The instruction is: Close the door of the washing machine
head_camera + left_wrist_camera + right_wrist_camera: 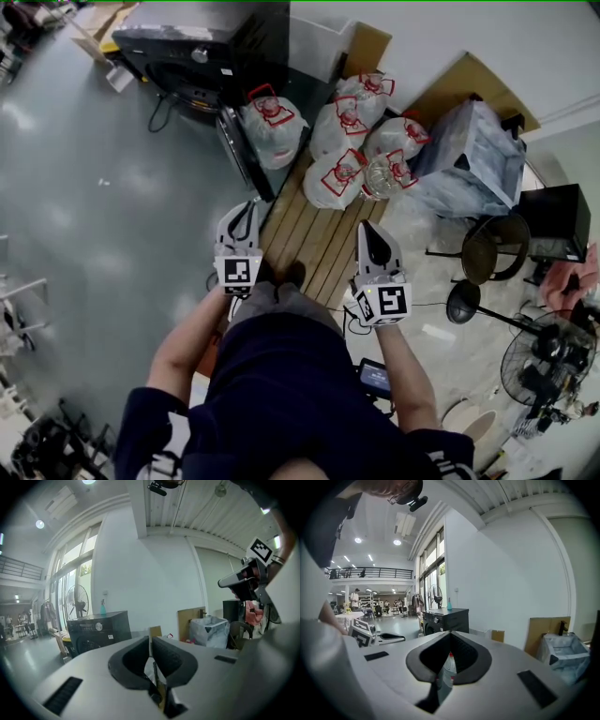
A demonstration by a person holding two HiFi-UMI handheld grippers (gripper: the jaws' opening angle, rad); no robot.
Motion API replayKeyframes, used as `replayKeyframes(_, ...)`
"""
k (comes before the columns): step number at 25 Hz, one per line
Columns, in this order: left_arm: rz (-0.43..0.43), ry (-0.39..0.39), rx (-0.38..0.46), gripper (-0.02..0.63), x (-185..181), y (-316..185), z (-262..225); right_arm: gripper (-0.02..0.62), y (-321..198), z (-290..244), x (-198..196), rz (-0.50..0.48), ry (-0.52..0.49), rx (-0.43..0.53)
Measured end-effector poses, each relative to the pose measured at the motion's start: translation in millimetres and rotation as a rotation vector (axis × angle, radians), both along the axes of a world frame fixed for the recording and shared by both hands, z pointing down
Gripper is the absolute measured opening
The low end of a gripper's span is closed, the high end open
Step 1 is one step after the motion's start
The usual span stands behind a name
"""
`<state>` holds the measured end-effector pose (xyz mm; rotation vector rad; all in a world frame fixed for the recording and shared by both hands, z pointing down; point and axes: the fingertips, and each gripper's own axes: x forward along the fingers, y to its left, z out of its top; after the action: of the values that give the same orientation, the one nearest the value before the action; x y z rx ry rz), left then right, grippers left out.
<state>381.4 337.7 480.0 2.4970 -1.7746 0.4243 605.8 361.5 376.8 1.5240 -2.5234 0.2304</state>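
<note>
The black washing machine (202,52) stands on the floor ahead by the wall, its door (240,155) swung open. Left tool (240,216) and right tool (375,234) both have jaws together, holding nothing

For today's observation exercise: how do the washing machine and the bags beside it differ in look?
The washing machine is dark and boxy; the bags are pale and rounded. The bags bear red markings; the washing machine shows none. Both stand by the white wall.
</note>
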Motion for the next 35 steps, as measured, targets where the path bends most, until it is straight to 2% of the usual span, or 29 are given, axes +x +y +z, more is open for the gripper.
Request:
replayKeyframes(8,-0.048,-0.014,-0.116,0.041,16,-11,58,0.020,6,29,12,-0.044,0.019,-0.060)
replayKeyframes(16,-0.010,-0.050,-0.189,0.041,16,-35,109,0.020,-11,48,7,-0.013,0.055,-0.110)
replayKeyframes(22,0.003,-0.034,-0.278,0.041,4,-53,154,0.020,-27,63,-8,0.018,0.096,-0.165)
replayKeyframes(28,-0.011,0.016,-0.364,0.046,4,-66,193,0.020,-41,79,-22,0.033,0.123,-0.210)
replayKeyframes(35,-0.080,0.028,-0.403,0.163,20,-81,221,0.020,-50,104,-11,-0.012,0.142,-0.268)
